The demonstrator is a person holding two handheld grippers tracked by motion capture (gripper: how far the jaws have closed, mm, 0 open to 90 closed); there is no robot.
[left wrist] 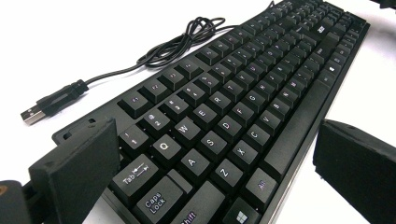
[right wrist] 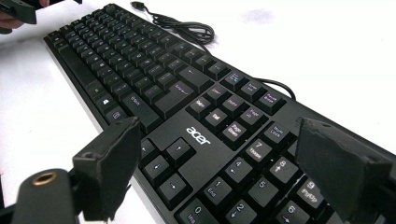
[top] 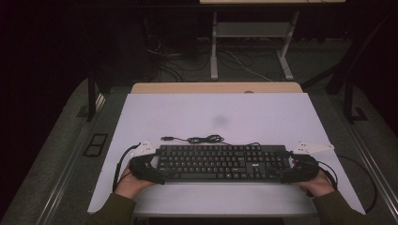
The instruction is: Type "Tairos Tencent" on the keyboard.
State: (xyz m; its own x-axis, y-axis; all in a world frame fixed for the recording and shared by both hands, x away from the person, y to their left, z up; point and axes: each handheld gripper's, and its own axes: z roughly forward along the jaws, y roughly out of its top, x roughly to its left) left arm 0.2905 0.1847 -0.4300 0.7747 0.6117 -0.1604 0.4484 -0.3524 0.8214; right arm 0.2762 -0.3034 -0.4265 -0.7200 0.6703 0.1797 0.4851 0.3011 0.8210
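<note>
Left gripper [top: 151, 169]: jaws spread, straddling the keyboard's [top: 220, 162] left end, pads not pressing. Keyboard: flat near the tabletop's [top: 263, 112] front edge, cable [top: 202, 139] coiled behind. Right gripper [top: 292, 169]: jaws apart astride the right end. Step, as judged: pre-grasp. Next: close both together, then lift level.

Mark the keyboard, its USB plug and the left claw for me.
keyboard [top: 220, 161]: high view, middle of the key field.
USB plug [left wrist: 33, 115]: left gripper view, metal tip of the plug.
left claw [top: 151, 169]: high view, midway between its fingertips at the keyboard's left end.
</note>
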